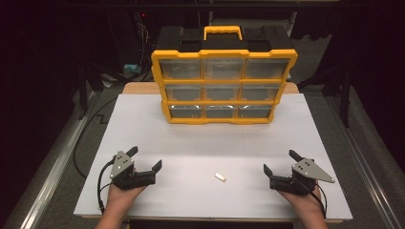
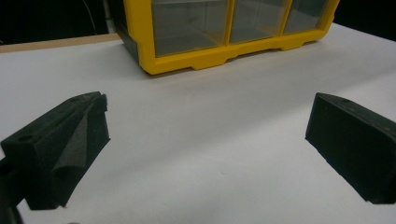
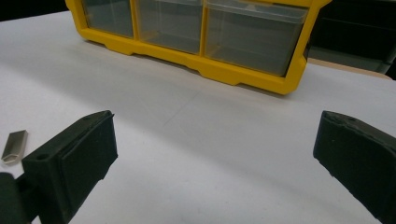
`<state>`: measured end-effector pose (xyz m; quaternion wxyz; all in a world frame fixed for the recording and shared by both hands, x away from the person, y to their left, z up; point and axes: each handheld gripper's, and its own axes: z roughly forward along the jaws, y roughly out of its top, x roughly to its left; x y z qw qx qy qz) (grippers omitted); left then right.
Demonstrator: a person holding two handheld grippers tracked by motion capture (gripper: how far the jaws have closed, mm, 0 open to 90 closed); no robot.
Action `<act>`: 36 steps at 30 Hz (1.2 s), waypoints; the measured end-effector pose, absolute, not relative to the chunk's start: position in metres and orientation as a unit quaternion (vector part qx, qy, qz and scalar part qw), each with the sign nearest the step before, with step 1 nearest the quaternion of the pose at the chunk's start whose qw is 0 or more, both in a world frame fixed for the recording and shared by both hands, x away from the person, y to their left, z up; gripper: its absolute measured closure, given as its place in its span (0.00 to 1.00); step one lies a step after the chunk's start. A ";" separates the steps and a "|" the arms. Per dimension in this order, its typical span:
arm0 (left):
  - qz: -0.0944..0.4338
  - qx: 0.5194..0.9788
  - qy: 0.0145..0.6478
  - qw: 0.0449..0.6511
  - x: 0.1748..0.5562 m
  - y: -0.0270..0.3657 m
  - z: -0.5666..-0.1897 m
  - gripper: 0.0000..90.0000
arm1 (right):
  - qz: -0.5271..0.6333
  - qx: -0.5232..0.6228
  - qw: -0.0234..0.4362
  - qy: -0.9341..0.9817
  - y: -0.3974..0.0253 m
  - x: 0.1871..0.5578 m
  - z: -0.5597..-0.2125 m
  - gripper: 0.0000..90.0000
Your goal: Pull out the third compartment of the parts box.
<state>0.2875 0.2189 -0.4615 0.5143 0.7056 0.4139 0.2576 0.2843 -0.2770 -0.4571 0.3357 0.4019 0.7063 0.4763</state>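
Observation:
A yellow-and-black drawer cabinet (image 1: 223, 81) with clear drawers stands upright at the back of the white table; its lower drawers appear in the left gripper view (image 2: 224, 32) and the right gripper view (image 3: 196, 37). A small pale flat piece (image 1: 220, 177) lies on the table near the front, between the two hands; in the right gripper view the piece (image 3: 14, 146) lies left of the jaws. My left gripper (image 1: 144, 158) rests open at the front left, nothing between its jaws. At the front right my right gripper (image 1: 281, 161) is open too, equally empty.
The white table top (image 1: 143, 124) lies on a wooden board whose edge shows behind the cabinet. Dark floor and metal rails run along both sides. Cables trail from each gripper off the front edge.

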 end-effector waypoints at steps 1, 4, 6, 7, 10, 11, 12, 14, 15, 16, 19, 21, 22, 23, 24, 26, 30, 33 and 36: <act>0.259 0.706 0.410 0.516 0.287 0.219 -0.462 0.01 | 0.475 0.403 0.335 0.707 -0.277 0.284 -0.458 0.00; 0.257 0.709 0.404 0.518 0.288 0.218 -0.462 0.01 | 0.476 0.405 0.335 0.705 -0.279 0.284 -0.459 0.00; 0.254 0.713 0.402 0.515 0.289 0.217 -0.464 0.01 | 0.479 0.406 0.334 0.702 -0.281 0.284 -0.458 0.00; 0.254 0.714 0.404 0.512 0.291 0.216 -0.464 0.01 | 0.480 0.408 0.332 0.702 -0.281 0.284 -0.458 0.00; 0.253 0.714 0.403 0.514 0.291 0.215 -0.465 0.01 | 0.479 0.410 0.333 0.701 -0.283 0.285 -0.458 0.00; 0.253 0.714 0.400 0.516 0.291 0.215 -0.465 0.01 | 0.480 0.413 0.333 0.699 -0.283 0.285 -0.458 0.00; 0.253 0.714 0.399 0.517 0.290 0.215 -0.465 0.01 | 0.482 0.416 0.333 0.696 -0.284 0.285 -0.458 0.00; 0.252 0.716 0.396 0.517 0.290 0.215 -0.465 0.01 | 0.481 0.419 0.335 0.694 -0.286 0.286 -0.458 0.00; 0.253 0.716 0.396 0.517 0.291 0.215 -0.465 0.01 | 0.481 0.421 0.335 0.693 -0.286 0.286 -0.458 0.00; 0.253 0.714 0.396 0.519 0.291 0.215 -0.465 0.01 | 0.484 0.419 0.334 0.692 -0.287 0.287 -0.458 0.00; 0.253 0.714 0.394 0.521 0.291 0.215 -0.465 0.01 | 0.484 0.424 0.332 0.690 -0.289 0.287 -0.458 0.00; 0.252 0.716 0.391 0.521 0.290 0.215 -0.465 0.01 | 0.484 0.423 0.332 0.690 -0.289 0.287 -0.458 0.00; 0.252 0.716 0.391 0.521 0.290 0.215 -0.465 0.01 | 0.484 0.423 0.332 0.690 -0.289 0.287 -0.458 0.00; 0.252 0.715 0.390 0.522 0.290 0.215 -0.465 0.01 | 0.484 0.421 0.334 0.691 -0.288 0.287 -0.458 0.00; 0.252 0.715 0.390 0.522 0.290 0.215 -0.465 0.01 | 0.484 0.421 0.334 0.691 -0.288 0.287 -0.458 0.00; 0.252 0.715 0.390 0.522 0.290 0.215 -0.465 0.01 | 0.484 0.421 0.333 0.691 -0.287 0.287 -0.458 0.00; 0.250 0.718 0.389 0.520 0.291 0.214 -0.465 0.01 | 0.485 0.424 0.331 0.690 -0.286 0.288 -0.457 0.00; 0.249 0.718 0.388 0.521 0.291 0.214 -0.465 0.01 | 0.489 0.422 0.332 0.687 -0.284 0.289 -0.456 0.00; 0.250 0.718 0.387 0.522 0.291 0.213 -0.465 0.01 | 0.488 0.422 0.334 0.687 -0.282 0.292 -0.456 0.00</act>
